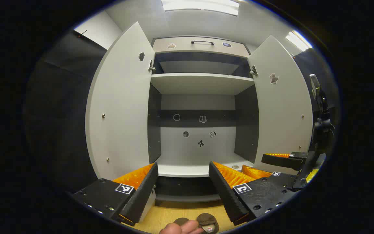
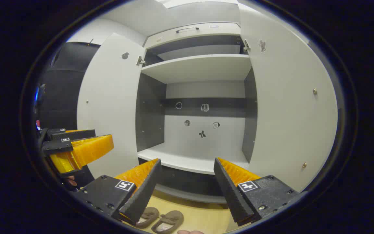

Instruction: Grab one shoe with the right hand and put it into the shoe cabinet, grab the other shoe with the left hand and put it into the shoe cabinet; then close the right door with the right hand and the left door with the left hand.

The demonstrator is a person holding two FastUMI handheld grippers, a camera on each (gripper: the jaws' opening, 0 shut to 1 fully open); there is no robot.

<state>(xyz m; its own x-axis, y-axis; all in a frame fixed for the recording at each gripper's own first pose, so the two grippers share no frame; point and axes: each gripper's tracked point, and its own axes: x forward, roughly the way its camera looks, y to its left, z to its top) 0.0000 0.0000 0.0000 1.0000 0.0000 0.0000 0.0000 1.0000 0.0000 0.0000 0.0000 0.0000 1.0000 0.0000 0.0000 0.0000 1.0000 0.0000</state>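
1. Pale wooden floor (image 2: 203,217) runs in front of a white shoe cabinet (image 2: 203,65) whose two doors stand wide open; the left door (image 2: 109,107) lies at 9 o'clock of the opening and the right door (image 2: 291,107) at 3 o'clock in the right gripper view.
2. Both shoes (image 2: 162,220), a brown pair, sit side by side on the floor just in front of the cabinet's base, at 6 o'clock in the right gripper view, close below that view's own left finger. In the left gripper view one shoe (image 1: 208,222) shows at 6 o'clock, with a fingertip of a person (image 1: 180,228) beside it.
3. The lower shelf (image 2: 190,161) holds no shoes, so neither one has been stowed.
4. The right gripper (image 2: 187,182) is spread wide and grasps nothing; the left gripper (image 1: 183,185) is likewise released and bare.
5. The step in hand looks like the first pick-up with the right gripper. My advice: tip it down toward 6 o'clock, straddle a single shoe across its sides, and keep the neighbouring shoe outside the fingers.
6. Lift well over the cabinet's base edge before going in, and set the shoe toward one side of the shelf so room remains for its mate.
7. The left gripper hovers near the left door in the right gripper view (image 2: 76,149); it should stay out of the right gripper's path.
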